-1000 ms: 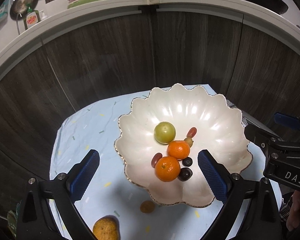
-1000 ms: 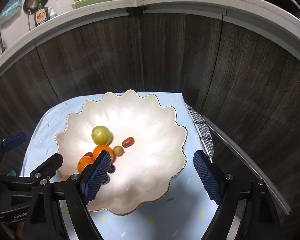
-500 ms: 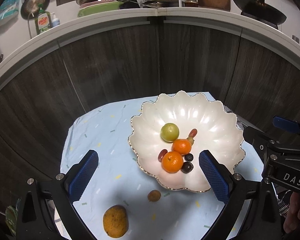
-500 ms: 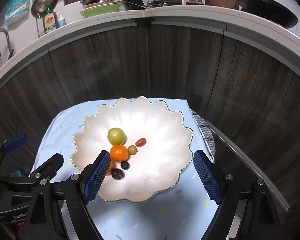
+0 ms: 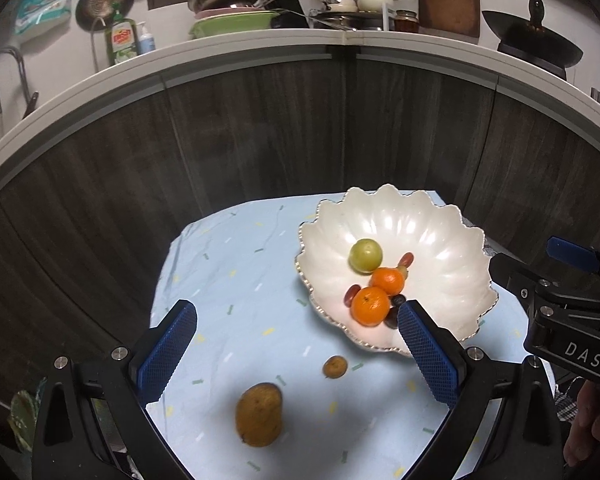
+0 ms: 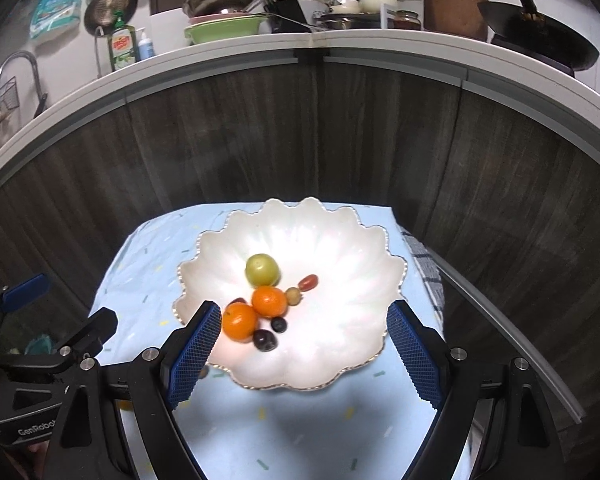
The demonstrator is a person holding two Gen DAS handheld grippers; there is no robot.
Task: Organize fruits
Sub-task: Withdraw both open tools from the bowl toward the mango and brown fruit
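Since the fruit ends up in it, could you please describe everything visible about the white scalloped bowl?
The white scalloped bowl is wide, shallow and glossy, ceramic by its look, with fluted walls and a thin metallic-looking rim. It sits upright on the pale blue speckled cloth. Inside lie a green round fruit, two oranges, and several small red and dark fruits. Neither gripper touches it.
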